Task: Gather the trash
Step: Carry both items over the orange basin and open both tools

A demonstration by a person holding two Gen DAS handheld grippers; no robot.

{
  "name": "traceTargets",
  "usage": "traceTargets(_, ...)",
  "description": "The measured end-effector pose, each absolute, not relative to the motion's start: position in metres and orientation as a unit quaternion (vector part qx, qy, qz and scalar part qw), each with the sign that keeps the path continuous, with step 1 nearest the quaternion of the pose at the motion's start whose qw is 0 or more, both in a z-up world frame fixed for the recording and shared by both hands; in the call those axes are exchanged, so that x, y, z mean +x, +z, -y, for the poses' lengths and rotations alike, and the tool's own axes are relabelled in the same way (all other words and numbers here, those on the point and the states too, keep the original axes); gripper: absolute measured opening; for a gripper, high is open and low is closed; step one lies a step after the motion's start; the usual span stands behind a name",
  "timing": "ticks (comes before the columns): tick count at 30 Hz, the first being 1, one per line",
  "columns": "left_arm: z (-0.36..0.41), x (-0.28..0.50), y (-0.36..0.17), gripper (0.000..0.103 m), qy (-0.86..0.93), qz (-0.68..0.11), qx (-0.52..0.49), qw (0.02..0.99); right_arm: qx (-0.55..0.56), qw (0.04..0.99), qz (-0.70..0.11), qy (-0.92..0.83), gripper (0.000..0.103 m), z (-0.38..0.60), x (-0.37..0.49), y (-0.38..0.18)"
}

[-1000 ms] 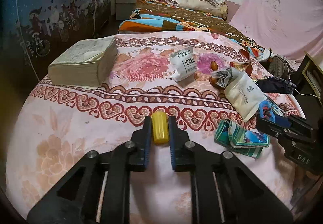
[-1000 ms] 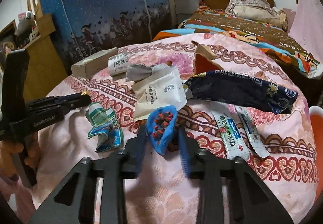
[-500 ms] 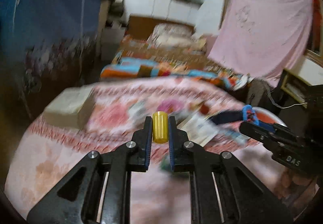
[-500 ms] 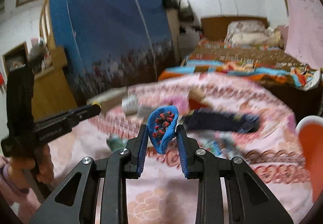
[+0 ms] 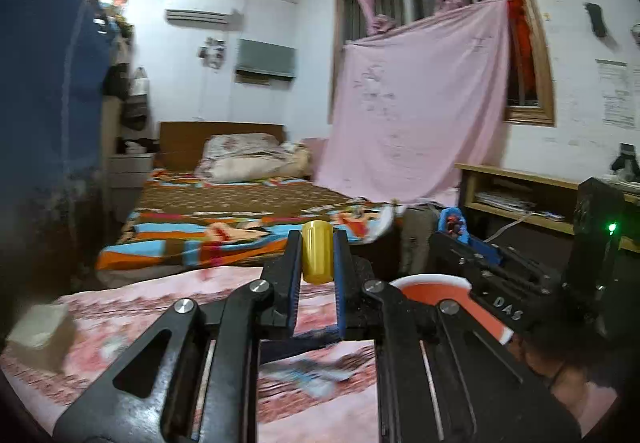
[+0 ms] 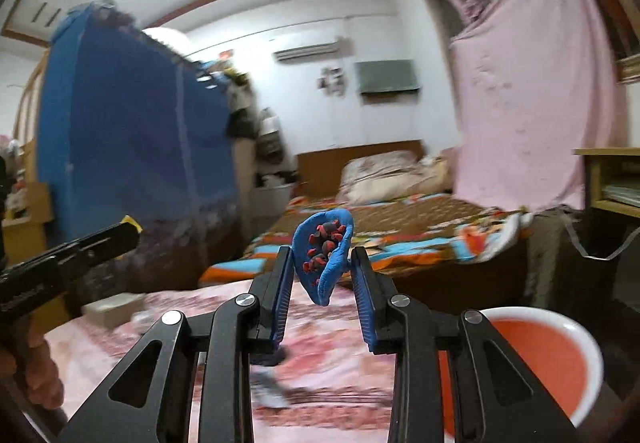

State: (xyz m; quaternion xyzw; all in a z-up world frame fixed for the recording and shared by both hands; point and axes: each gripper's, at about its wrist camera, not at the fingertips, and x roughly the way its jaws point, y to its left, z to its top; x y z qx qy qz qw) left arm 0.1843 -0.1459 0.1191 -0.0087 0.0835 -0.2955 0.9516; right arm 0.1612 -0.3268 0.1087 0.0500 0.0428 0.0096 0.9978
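While my left gripper (image 5: 318, 257) pinches the yellow cap (image 5: 317, 252) firmly, my right gripper (image 6: 322, 267) only loosely nips the blue wrapper (image 6: 325, 252). It may slip before reaching the orange bin (image 6: 556, 347), lower right.

Blurred litter (image 5: 316, 375) on the pink bedspread (image 5: 132, 307); orange bin (image 6: 560, 355) partly behind the hand-held gripper.
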Motion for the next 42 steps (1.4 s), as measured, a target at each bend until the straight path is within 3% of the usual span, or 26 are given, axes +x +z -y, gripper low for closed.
traceTargets(9,0.21,0.207,0.113,0.0,-0.375,-0.15,-0.022,0.915,0.091,0.99,-0.05,-0.093,0.029,0.389,0.157,0.097)
traceTargets(25,0.315,0.239,0.081,0.0,-0.429,-0.324,0.016,0.843,0.232,0.948,-0.148,-0.163,0.029,0.46,0.166,0.058)
traceTargets(29,0.328,0.249,0.07,0.0,-0.421,-0.371,0.004,0.828,0.254,0.939,-0.16,-0.166,0.041,0.468,0.167,0.054)
traceTargets(34,0.325,0.256,0.066,0.023,-0.41,-0.388,-0.014,0.826,0.262,0.935,-0.163,-0.173,0.048,0.472,0.163,0.054)
traceTargets(42,0.299,0.261,0.068,0.032,-0.384,-0.362,-0.038,0.849,0.255,0.94,-0.148,-0.171,0.049,0.469,0.159,0.06)
